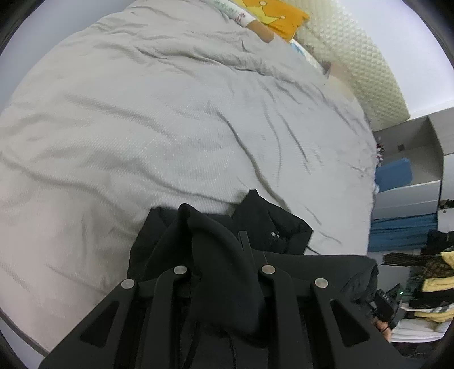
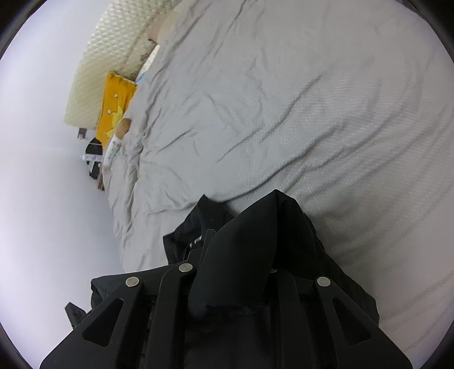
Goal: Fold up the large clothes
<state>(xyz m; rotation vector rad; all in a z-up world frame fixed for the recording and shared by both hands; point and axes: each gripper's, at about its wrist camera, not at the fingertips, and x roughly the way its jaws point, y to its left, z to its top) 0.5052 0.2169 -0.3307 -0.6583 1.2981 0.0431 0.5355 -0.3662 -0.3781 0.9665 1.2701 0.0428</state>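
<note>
A black garment point(image 1: 261, 224) hangs bunched in front of both cameras, above a bed with a wrinkled light grey cover point(image 1: 159, 119). My left gripper point(image 1: 224, 249) is shut on a thick fold of the black garment, which drapes over and hides its fingertips. My right gripper point(image 2: 235, 249) is shut on another fold of the same garment point(image 2: 264, 227), which rises in a peak between its fingers and covers them. The rest of the garment droops below both grippers.
The grey bed cover point(image 2: 283, 113) fills most of both views. A yellow cushion point(image 1: 281, 17) and a doll point(image 2: 117, 139) lie by a cream quilted headboard point(image 1: 360, 62). White shelves with blue items point(image 1: 403, 198) and stacked clothes point(image 1: 431, 286) stand to the right.
</note>
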